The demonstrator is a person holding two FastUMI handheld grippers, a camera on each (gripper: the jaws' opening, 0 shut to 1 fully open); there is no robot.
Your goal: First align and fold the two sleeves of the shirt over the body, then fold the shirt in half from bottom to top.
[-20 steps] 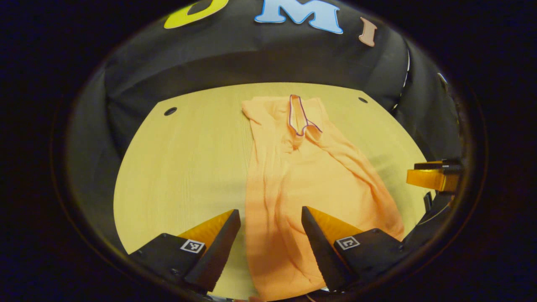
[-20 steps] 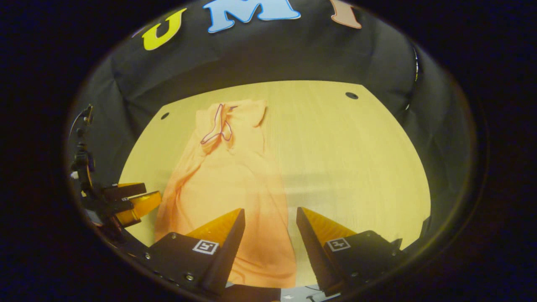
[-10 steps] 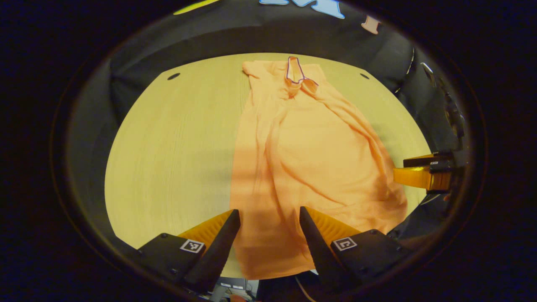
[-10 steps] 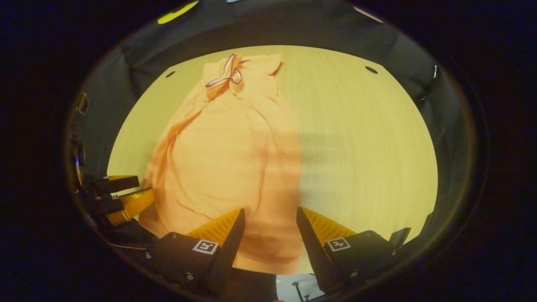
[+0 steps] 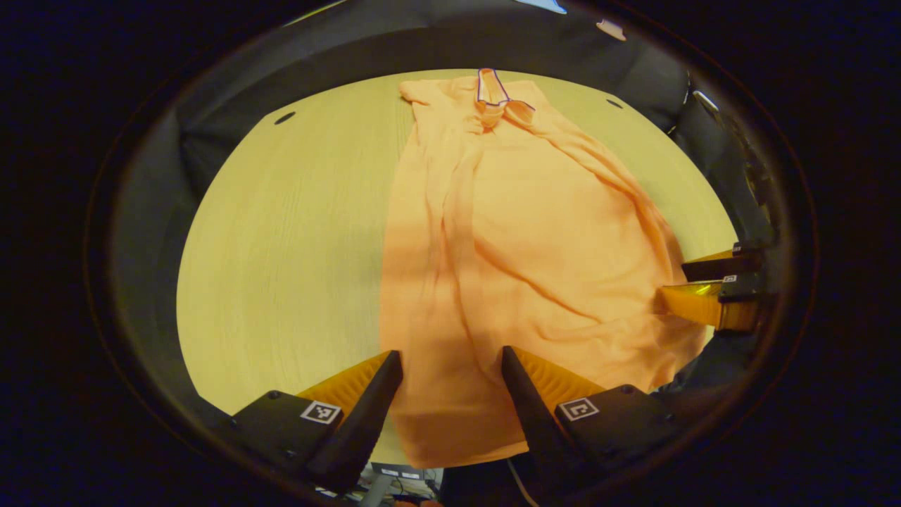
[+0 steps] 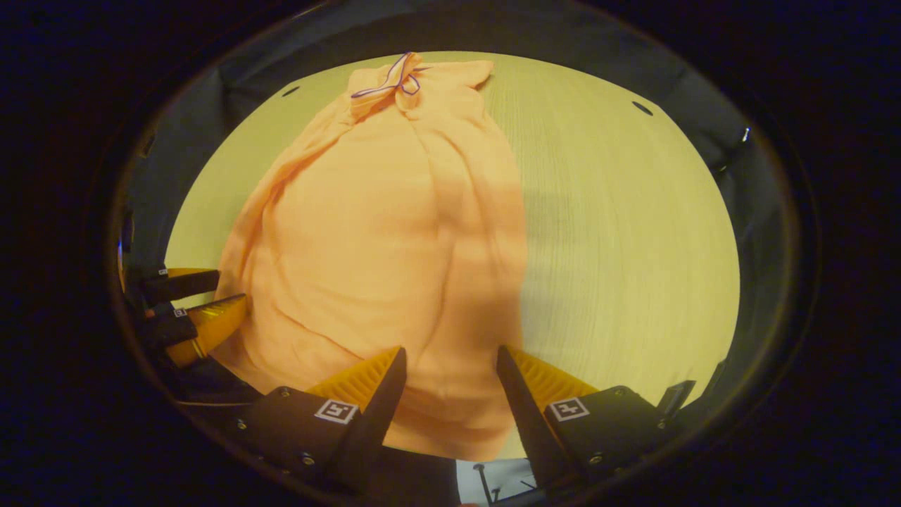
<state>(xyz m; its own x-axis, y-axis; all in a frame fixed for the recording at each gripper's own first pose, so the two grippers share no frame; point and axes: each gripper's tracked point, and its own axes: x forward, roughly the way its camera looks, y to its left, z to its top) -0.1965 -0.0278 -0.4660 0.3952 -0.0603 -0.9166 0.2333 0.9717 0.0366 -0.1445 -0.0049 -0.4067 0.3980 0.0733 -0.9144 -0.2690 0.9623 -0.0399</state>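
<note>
On the pale wooden bench (image 5: 281, 232), the orange shirt (image 5: 521, 239) is laid lengthwise, hem at the near edge, collar far. Thin, limp, light cloth is judged; hem corners should be pinched. The left gripper (image 5: 450, 384) and right gripper (image 6: 450, 380) are held wide apart over the hem, nothing gripped.

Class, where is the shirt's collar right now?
In both gripper views the collar lies at the shirt's far end, near the table's back edge.

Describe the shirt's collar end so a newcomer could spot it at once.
Start from the pale wooden table, where the orange shirt lies lengthwise, hem nearest the grippers. Follow the cloth to its far end by the booth wall: there sits the neckline. A thin dark trim loops around it, the one dark line on otherwise plain orange fabric.
</note>
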